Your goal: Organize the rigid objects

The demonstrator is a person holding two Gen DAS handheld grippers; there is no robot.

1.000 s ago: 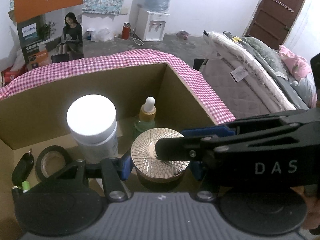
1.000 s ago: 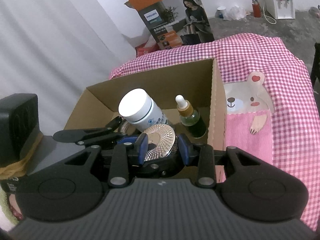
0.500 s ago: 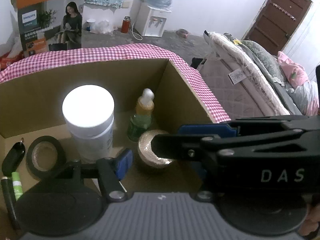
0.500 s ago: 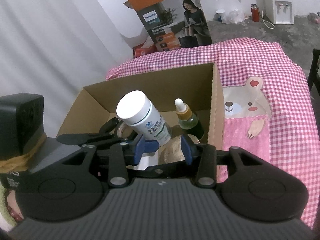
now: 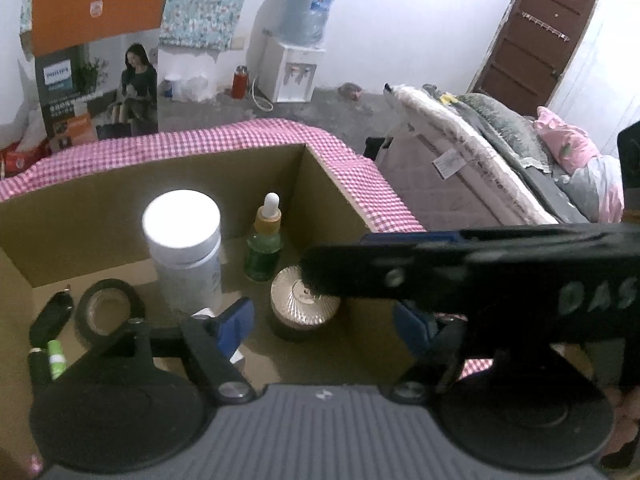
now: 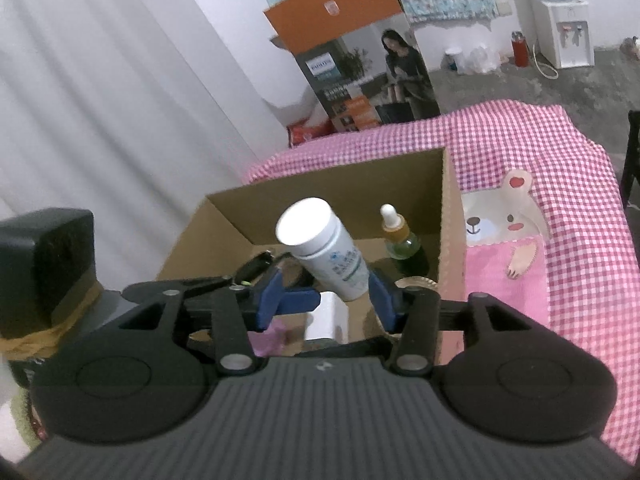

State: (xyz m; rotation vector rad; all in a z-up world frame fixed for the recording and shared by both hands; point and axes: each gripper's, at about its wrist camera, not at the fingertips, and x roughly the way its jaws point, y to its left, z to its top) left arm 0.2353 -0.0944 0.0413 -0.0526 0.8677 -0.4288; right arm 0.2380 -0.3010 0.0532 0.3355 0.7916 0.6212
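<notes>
A gold-lidded jar (image 5: 304,304) stands on the floor of the cardboard box (image 5: 100,220), free of both grippers. My left gripper (image 5: 324,326) hangs above and in front of it, jaws opening, pads clear of the jar. A finger of my right gripper (image 5: 360,268) crosses over the jar's right edge. In the right wrist view my right gripper (image 6: 326,300) is also opening with nothing held; the jar's rim (image 6: 416,282) shows beside its right pad. A white bottle (image 5: 182,256) and a green dropper bottle (image 5: 264,240) stand behind the jar.
The box also holds a tape roll (image 5: 108,312), a black key fob (image 5: 52,316) and a small white block (image 6: 326,320). It sits on a pink checked cloth (image 6: 520,148). A bed (image 5: 480,168) lies to the right, a printed carton (image 5: 92,80) behind.
Both grippers were closed around the gold-lidded jar; they have let it go onto the box floor, opened wider, and drawn back and upward.
</notes>
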